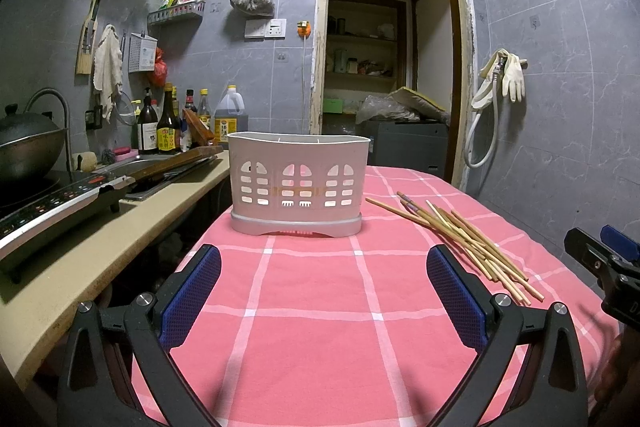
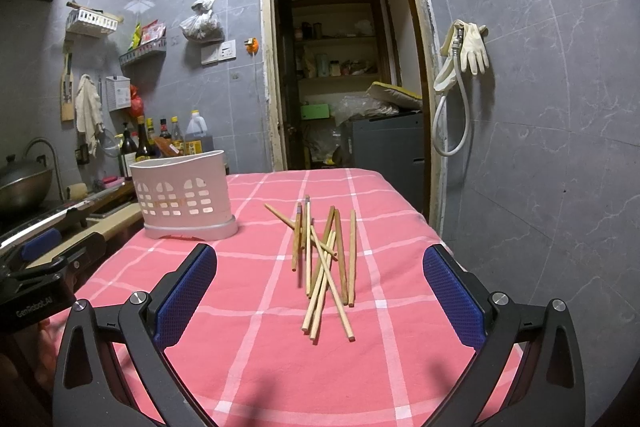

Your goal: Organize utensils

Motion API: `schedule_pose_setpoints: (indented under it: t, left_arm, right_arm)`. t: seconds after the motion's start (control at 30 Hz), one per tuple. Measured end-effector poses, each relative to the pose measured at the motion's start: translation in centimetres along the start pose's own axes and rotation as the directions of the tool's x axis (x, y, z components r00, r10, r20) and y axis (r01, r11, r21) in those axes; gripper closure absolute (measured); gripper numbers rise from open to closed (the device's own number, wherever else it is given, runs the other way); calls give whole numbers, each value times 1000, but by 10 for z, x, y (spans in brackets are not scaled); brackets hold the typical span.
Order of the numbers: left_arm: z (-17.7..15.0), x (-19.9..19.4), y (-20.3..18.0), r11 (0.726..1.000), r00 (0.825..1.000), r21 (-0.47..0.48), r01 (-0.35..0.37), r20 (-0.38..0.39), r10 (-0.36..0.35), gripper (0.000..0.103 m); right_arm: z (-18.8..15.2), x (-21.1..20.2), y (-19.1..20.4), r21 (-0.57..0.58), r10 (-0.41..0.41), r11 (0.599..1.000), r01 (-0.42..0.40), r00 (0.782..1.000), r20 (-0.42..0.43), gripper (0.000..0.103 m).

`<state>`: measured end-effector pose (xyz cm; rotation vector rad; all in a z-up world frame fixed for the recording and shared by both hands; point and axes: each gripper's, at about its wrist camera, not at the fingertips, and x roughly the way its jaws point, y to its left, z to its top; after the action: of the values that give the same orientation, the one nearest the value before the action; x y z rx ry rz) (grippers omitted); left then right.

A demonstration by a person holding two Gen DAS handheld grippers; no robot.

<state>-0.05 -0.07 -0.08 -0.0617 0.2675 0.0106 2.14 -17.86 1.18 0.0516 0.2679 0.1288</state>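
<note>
A pink checked tablecloth (image 1: 312,307) covers the worktop and fills the lower half of both views. To its left runs a beige kitchen counter (image 1: 100,247) carrying an induction cooker (image 1: 52,211) with a dark wok (image 1: 28,143), and behind them a row of sauce bottles (image 1: 168,125) against the grey tiled wall. A pair of rubber gloves (image 2: 472,47) hangs on the right-hand wall beside the open doorway.

On the cloth, toward its far left, stands a white slotted utensil holder (image 1: 296,183) — upright on its grey base, and nothing shows above its rim. Well apart from it, to the right, lies a loose heap of wooden chopsticks (image 2: 324,267), crossed over one another and flat on the cloth.

The left tongs (image 1: 324,291) hover above the bare cloth facing the holder, blue pads spread wide with nothing between them. The right tongs (image 2: 320,301) are likewise spread wide and empty — the near ends of the chopsticks lie between and below the two pads, untouched
</note>
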Motion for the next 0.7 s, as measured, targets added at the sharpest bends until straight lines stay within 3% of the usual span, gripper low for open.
schedule_pose_setpoints:
  t: [0.7]
  left_arm:
    - [0,0,-1,1000,1000,2,-1,-1,1,2]
  right_arm:
    - [0,-1,3,1,1,1000,-1,1000,0,0]
